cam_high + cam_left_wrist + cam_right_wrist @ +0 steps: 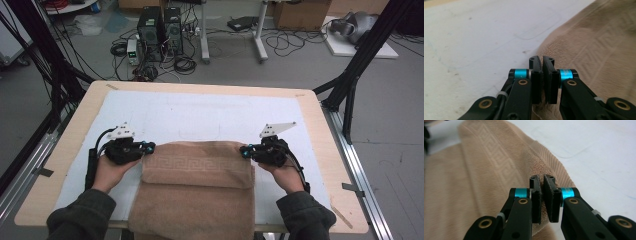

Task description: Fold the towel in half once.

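Fingers of the left gripper (148, 147) pinch nearly closed on the tan towel (200, 170), at its nine o'clock corner. The towel lies at the table's (310, 115) six o'clock edge, one fold apparently made, its tail hanging over. At three o'clock the right gripper (243, 150) pinches the other corner. Further folding likely remains. The white mat (200, 112) beyond is bare.

Even soft overhead light, faint shadows; both gripper views blurred beyond near foreground, slight edge distortion.
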Available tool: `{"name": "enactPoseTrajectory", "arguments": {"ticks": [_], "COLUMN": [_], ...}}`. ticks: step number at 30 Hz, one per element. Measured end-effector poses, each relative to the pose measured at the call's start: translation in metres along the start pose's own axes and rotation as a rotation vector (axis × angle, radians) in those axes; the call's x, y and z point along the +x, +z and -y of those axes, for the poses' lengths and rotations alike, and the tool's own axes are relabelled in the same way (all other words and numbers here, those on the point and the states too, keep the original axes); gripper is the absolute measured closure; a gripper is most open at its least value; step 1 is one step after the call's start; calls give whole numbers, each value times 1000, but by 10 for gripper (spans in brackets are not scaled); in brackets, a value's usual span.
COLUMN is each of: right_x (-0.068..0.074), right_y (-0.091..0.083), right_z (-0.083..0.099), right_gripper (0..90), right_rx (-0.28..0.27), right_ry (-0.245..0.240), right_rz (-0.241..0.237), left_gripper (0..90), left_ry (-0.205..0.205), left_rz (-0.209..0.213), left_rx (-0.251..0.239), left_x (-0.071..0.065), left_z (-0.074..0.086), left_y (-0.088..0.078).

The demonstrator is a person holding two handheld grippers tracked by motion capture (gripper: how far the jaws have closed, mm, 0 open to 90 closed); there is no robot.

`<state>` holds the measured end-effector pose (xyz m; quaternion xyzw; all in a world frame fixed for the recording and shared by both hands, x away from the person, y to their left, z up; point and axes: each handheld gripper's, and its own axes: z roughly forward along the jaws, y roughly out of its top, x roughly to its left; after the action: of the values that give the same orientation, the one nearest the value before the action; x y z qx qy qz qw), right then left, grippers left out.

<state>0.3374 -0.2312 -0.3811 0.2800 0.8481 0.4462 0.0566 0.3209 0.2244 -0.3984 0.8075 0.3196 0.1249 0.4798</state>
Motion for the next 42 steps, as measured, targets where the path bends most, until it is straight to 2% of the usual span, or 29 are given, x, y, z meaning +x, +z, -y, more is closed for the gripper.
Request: {"name": "enactPoseTrajectory", "arguments": {"ticks": [2,3,6,8,9,11,12,13,14,15,16,17,19,22,23,25,27,30,31,32,34,35,36,37,39,40,42], "right_x": [12,17,33,40,44,49,53,54,56,56,53,46,34,16,11,3,4,6,7,7,10,13,15,20,26,30,43], "right_y": [-5,-6,-9,-10,-11,-12,-13,-13,-15,-16,-17,-18,-18,-8,-4,3,7,14,15,17,22,24,26,28,27,24,10], "right_z": [4,7,17,21,23,28,30,32,33,33,32,31,28,26,27,30,32,38,40,41,43,43,43,44,42,41,36], "right_gripper": [849,849,849,849,850,850,847,834,816,787,757,742,716,708,705,674,640,572,572,579,671,779,898,897,898,898,898], "right_rx": [-9,-12,9,18,23,23,29,32,27,16,5,-12,-27,4,15,28,30,65,71,74,88,109,118,125,133,125,81], "right_ry": [-26,-30,-68,-79,-78,-79,-77,-79,-96,-116,-105,-86,-54,-32,-17,11,28,34,48,56,64,44,26,-7,-28,-41,-72], "right_rz": [-16,-29,-44,-50,-61,-94,-136,-181,-192,-168,-149,-131,-78,-15,-13,-31,-71,-108,-129,-142,-168,-172,-180,-207,-216,-228,-259], "left_gripper": [849,849,845,846,847,850,850,847,834,796,721,686,673,665,666,662,614,597,629,693,775,840,861,894,894,895,895], "left_ry": [63,75,94,98,101,111,117,131,137,126,101,76,58,55,51,40,53,51,49,57,70,83,84,79,84,86,118], "left_rz": [-10,10,43,59,82,150,189,211,189,145,101,77,36,5,8,50,85,127,145,162,164,156,156,161,167,185,215], "left_rx": [26,33,45,45,49,74,78,85,75,58,36,11,3,78,99,131,171,175,175,194,214,213,207,196,159,131,91], "left_x": [-12,-16,-25,-31,-33,-39,-40,-41,-39,-33,-25,-17,-7,2,3,2,-3,-10,-12,-13,-16,-17,-17,-18,-23,-27,-39], "left_z": [7,10,17,21,23,27,28,28,27,24,20,17,14,14,15,17,18,22,24,26,29,30,29,29,25,23,20], "left_y": [-11,-16,-23,-24,-23,-22,-21,-22,-22,-22,-21,-17,-8,11,17,23,25,24,24,25,27,27,25,22,12,4,-14]}}
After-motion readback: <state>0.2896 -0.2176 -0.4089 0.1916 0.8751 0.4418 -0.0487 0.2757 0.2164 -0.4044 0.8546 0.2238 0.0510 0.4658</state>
